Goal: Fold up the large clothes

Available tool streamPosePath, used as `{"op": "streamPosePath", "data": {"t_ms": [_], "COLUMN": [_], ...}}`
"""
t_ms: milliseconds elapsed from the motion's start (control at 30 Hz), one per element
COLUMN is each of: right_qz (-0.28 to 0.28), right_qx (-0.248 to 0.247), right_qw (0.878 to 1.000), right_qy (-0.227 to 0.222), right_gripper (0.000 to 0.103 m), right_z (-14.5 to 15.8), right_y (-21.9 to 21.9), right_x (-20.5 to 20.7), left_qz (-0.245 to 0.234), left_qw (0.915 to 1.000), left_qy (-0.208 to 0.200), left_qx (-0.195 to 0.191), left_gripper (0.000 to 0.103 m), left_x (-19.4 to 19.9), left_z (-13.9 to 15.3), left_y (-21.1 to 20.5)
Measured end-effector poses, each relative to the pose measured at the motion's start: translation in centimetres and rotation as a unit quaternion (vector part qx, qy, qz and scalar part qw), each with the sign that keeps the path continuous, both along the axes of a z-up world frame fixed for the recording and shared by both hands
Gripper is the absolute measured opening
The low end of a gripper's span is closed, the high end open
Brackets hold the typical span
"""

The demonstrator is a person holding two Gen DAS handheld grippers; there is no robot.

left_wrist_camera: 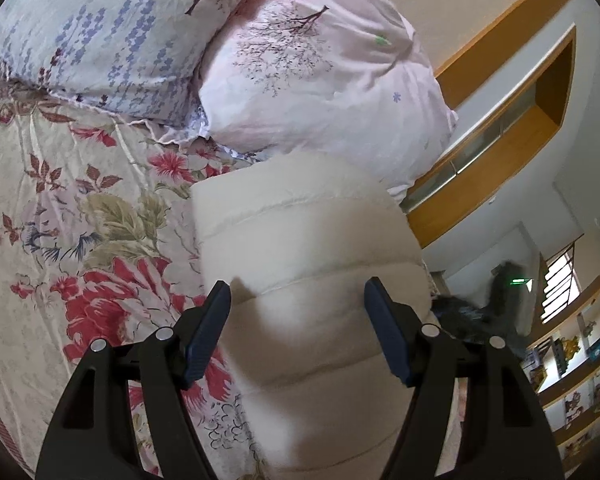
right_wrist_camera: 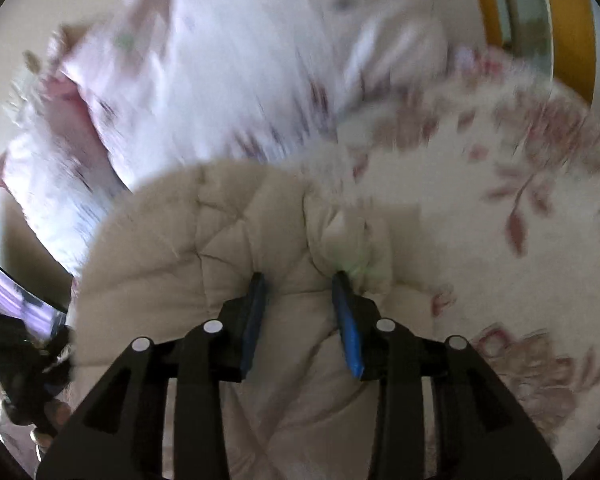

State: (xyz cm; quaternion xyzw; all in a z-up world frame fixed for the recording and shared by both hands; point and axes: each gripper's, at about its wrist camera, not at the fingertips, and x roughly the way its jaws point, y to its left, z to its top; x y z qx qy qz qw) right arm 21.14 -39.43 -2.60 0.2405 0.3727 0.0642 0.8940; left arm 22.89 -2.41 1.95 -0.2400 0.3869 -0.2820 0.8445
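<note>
Item: cream quilted garment (left_wrist_camera: 312, 248), folded into a thick bundle on the floral bedspread (left_wrist_camera: 80, 216), near the pillows (left_wrist_camera: 320, 80) at the bed's head end. My left gripper (left_wrist_camera: 298, 300) hovers wide and empty above it; my right gripper (right_wrist_camera: 300, 280) stands partly parted, padding between its pads, grip uncertain. Step, as I judge: settling the finished fold; next, letting go and pressing flat. No readable label.

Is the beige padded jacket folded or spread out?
Folded: the beige padded jacket sits as a compact bundle on the floral bedsheet.
</note>
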Motion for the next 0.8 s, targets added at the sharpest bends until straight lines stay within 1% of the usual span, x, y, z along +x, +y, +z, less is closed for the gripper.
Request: {"op": "streamPosePath", "data": {"t_ms": [100, 167, 233, 267, 300, 333, 433, 533, 667, 800], "right_qz": [-0.005, 0.005, 0.010, 0.010, 0.006, 0.009, 0.034, 0.056, 0.074, 0.097], "right_qx": [0.023, 0.038, 0.031, 0.029, 0.021, 0.019, 0.041, 0.070, 0.112, 0.146], "right_qw": [0.999, 0.999, 0.999, 1.000, 1.000, 1.000, 0.999, 0.996, 0.988, 0.980], "right_qy": [0.021, 0.026, 0.015, 0.007, -0.001, -0.017, -0.013, 0.016, 0.078, 0.094], "right_gripper": [0.036, 0.038, 0.058, 0.092, 0.101, 0.101, 0.101, 0.101, 0.101, 0.101], "right_z": [-1.1, -0.9, 0.2, 0.8, 1.4, 2.1, 2.5, 1.7, -1.1, -3.0], "right_y": [-1.2, -1.8, -2.1, -2.2, -2.4, -2.7, -3.6, -4.4, -4.9, -4.7], "right_x": [1.3, 1.1, -0.3, -1.0, -1.8, -3.0, -4.3, -4.4, -3.3, -2.7], "left_qz": [0.003, 0.004, -0.001, -0.002, -0.006, -0.011, -0.020, -0.032, -0.042, -0.048], "left_qw": [0.9999, 0.9998, 0.9997, 0.9997, 0.9996, 0.9993, 0.9985, 0.9974, 0.9960, 0.9945], "left_qy": [0.013, 0.019, 0.024, 0.026, 0.029, 0.034, 0.047, 0.058, 0.067, 0.078], "left_qx": [0.001, 0.001, 0.001, 0.000, -0.002, -0.007, -0.019, -0.029, -0.040, -0.050], "left_gripper": [0.070, 0.070, 0.070, 0.070, 0.070, 0.070, 0.070, 0.070, 0.070, 0.071], "left_x": [0.0, -0.1, -0.5, -0.6, -0.7, -0.8, -1.0, -1.3, -1.5, -1.4], "left_z": [-0.3, -0.4, -0.5, -0.6, -0.8, -0.9, -1.4, -1.8, -2.0, -2.4], "left_y": [0.5, 0.9, 1.3, 1.4, 1.5, 1.7, 1.8, 1.5, 1.1, 0.8]}}
